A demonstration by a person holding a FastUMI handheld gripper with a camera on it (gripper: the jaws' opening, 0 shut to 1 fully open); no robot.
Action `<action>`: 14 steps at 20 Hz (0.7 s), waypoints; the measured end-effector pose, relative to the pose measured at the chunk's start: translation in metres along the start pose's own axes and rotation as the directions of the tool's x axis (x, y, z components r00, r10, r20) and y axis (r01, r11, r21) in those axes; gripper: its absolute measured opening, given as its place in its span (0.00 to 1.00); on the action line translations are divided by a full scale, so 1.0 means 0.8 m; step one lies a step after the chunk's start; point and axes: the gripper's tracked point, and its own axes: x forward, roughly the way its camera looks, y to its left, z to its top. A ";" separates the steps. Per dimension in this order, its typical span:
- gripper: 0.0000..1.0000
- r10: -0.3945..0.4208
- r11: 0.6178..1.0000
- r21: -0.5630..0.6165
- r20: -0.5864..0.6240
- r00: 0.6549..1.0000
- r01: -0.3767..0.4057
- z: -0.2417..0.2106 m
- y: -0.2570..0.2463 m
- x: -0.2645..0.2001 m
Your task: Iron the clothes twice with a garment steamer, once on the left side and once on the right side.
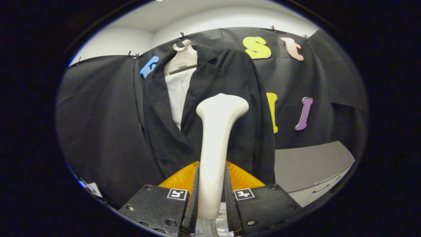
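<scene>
Two fingers of my hand-held gripper (212, 194) clamp the white garment steamer (215, 144) by its handle, its head raised just ahead of them against the black jacket (230, 98) that hangs on a white mannequin (181, 61) before the booth's wall.

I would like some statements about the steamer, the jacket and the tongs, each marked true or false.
1. The tongs are shut on the garment steamer. True.
2. The steamer's head points at the black jacket. True.
3. The jacket lies folded on a table. False: it hangs on a mannequin.
4. The steamer is black. False: it is white.
5. A white shirt shows under the jacket. True.
</scene>
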 end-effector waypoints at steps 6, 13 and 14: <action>0.38 0.006 1.000 -0.028 -0.090 0.996 -0.009 -0.061 0.009 0.003; 0.38 -0.008 0.999 -0.033 -0.173 0.985 0.003 -0.118 0.005 0.006; 0.38 -0.012 0.999 -0.034 -0.185 0.983 0.005 -0.127 0.002 0.005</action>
